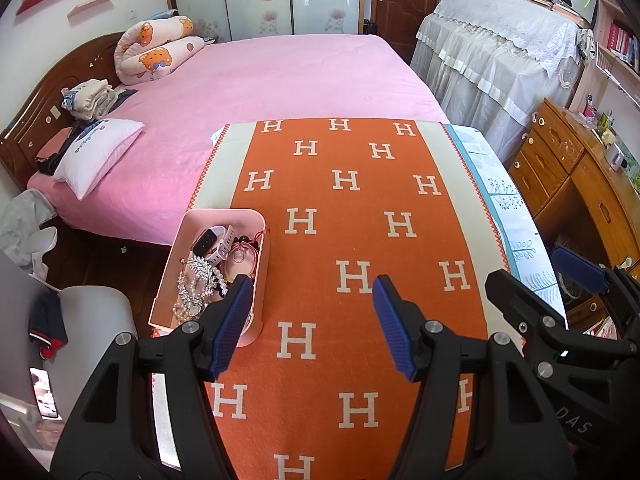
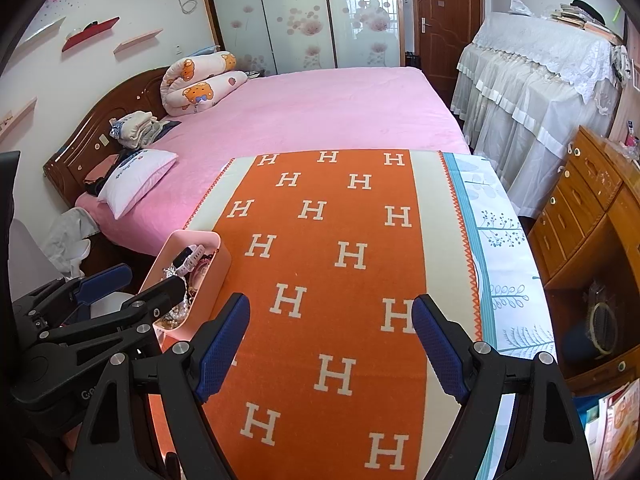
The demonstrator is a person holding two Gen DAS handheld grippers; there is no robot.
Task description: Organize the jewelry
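Both fingers wide, empty | pink box (image 1: 256, 216) of jewelry (image 1: 200, 280) beside left fingers (image 1: 234, 320)

White "H" letters across orange blanket (image 1: 344, 216)

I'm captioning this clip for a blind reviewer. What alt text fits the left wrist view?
An open left hand-held gripper hovers over an orange blanket patterned with white H letters. A pink tray of jumbled jewelry and a smartwatch sits at the blanket's left edge, with a pink bed beyond.
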